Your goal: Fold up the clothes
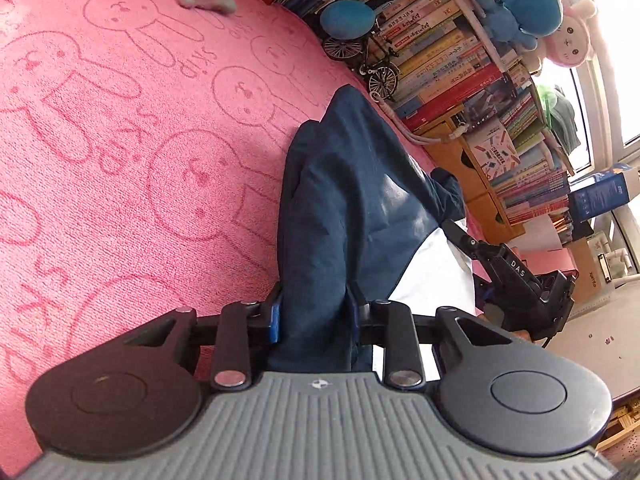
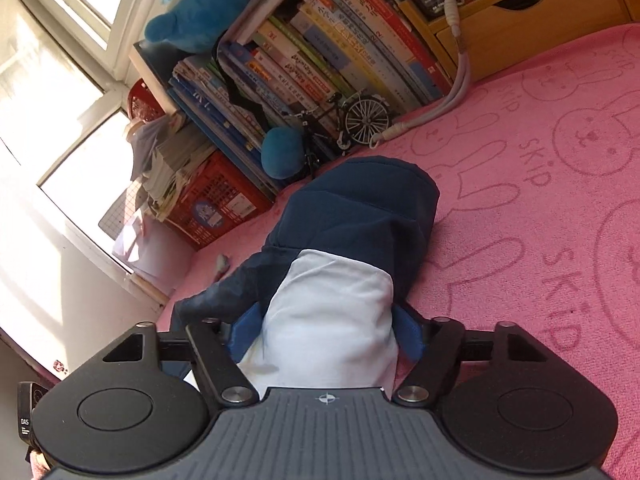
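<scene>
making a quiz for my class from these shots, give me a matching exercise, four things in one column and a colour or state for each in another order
Things:
1. garment
2. bed cover
3. model bicycle
4. left hand-held gripper

Colour or state:
A. pink with a rabbit print
B. closed on dark blue fabric
C. navy with a white part
D. standing by the books

Pairs: 1-C, 2-A, 3-D, 4-B
</scene>
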A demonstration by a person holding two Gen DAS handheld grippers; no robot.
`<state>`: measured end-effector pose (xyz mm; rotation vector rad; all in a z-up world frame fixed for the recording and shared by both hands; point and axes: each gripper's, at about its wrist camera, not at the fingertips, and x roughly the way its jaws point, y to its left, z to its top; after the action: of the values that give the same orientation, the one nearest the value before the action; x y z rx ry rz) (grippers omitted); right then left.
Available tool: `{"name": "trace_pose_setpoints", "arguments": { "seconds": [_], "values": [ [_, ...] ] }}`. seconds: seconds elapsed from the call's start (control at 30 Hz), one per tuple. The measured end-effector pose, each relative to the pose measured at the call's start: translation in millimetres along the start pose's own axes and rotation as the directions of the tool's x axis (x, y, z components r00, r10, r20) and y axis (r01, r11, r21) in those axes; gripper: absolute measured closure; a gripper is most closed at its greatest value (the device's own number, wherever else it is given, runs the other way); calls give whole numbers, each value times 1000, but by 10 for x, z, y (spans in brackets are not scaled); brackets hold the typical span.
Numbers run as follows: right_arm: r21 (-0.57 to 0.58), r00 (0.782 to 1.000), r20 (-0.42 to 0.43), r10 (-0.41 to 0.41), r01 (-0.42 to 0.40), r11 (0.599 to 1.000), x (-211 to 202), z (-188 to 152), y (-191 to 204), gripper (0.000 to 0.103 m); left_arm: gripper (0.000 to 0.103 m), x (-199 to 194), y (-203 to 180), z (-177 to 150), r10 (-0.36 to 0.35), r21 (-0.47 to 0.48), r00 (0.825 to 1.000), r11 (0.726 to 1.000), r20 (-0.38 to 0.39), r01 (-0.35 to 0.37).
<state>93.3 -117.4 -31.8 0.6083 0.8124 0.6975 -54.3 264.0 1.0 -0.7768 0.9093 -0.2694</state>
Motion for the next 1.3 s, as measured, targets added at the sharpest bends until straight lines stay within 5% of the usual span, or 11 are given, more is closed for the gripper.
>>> {"name": "trace_pose_setpoints", "arguments": {
  "seconds": [0.27,0.4,0.53,0.6,0.7,0.83,0.97,1.1,1.2,1.3],
  "values": [
    [-41,997,74,16,-13,999,-290,362,120,66,82,255,-385,141,-59,104,998,993,-15,61],
    [-68,991,105,-82,90,994,-253,856,34,66,82,599,-632,216,-56,172,998,984,9,54],
    [-80,954,71,-290,295,952,26,1195,-185,40,80,789,-782,149,-8,249,999,969,34,0],
    [-75,940,59,-337,341,937,37,1187,-271,37,77,744,-768,35,28,302,999,952,46,-40],
    [-121,958,68,-279,285,951,-187,1043,-241,20,69,626,-700,-58,64,340,996,937,64,-82],
    [-238,945,106,-308,325,915,-589,775,-19,18,61,406,-690,-45,127,359,981,917,150,-174],
    [-331,924,177,-340,381,863,-1048,497,271,17,63,299,-1005,-16,166,447,941,847,294,-289],
    [-437,907,231,-352,420,795,-1323,85,605,14,60,421,-1363,72,120,526,910,783,397,-332],
    [-524,921,234,-310,388,758,-1356,-397,898,14,59,763,-1444,133,189,560,856,685,480,-465],
    [-581,948,201,-248,319,749,-1279,-818,1104,14,57,1143,-1268,203,326,584,816,576,478,-572]
  ]
}}
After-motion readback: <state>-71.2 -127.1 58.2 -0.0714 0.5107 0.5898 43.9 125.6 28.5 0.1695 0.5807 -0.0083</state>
